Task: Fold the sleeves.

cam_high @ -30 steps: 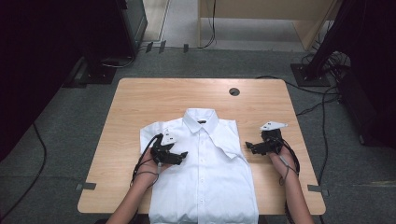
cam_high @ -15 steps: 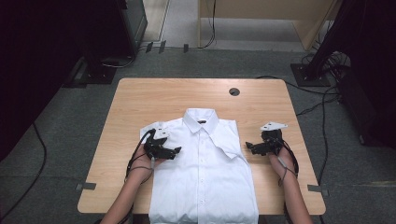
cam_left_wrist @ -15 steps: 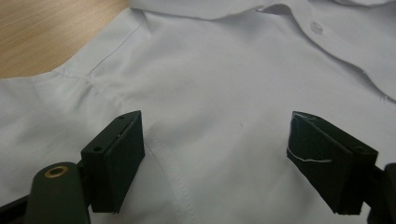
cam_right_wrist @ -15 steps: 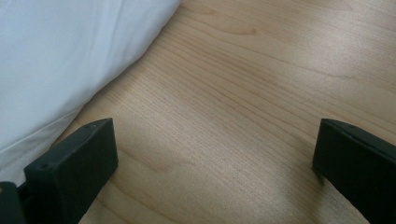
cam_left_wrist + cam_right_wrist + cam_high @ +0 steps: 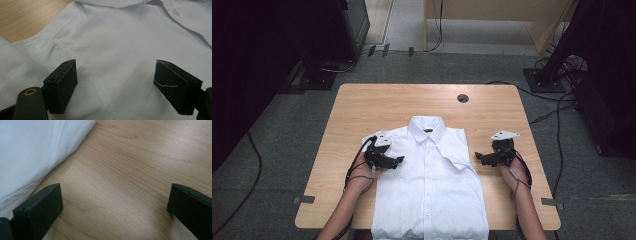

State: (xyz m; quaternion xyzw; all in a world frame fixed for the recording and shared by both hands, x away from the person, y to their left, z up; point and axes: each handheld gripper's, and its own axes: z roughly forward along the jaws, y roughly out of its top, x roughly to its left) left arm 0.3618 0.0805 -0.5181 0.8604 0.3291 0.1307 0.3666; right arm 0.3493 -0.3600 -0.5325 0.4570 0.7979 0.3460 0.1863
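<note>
A white shirt [image 5: 429, 185] lies flat on the counter [image 5: 362, 110], its hem at the near edge. The left tool [image 5: 398, 160], jaws apart, sits over the shirt's shoulder. The right tool [image 5: 478, 157], jaws apart, is above bare wood just beside the shirt's side edge.

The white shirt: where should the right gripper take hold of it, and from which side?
Probably the folded side edge of the white shirt, approached from the bare table at its right. The right gripper lies beside that edge with jaws open.

Right gripper [image 5: 115, 212] jaws wide apart over wood table [image 5: 140, 170]; white shirt [image 5: 32, 152] edge beside one jaw.
</note>
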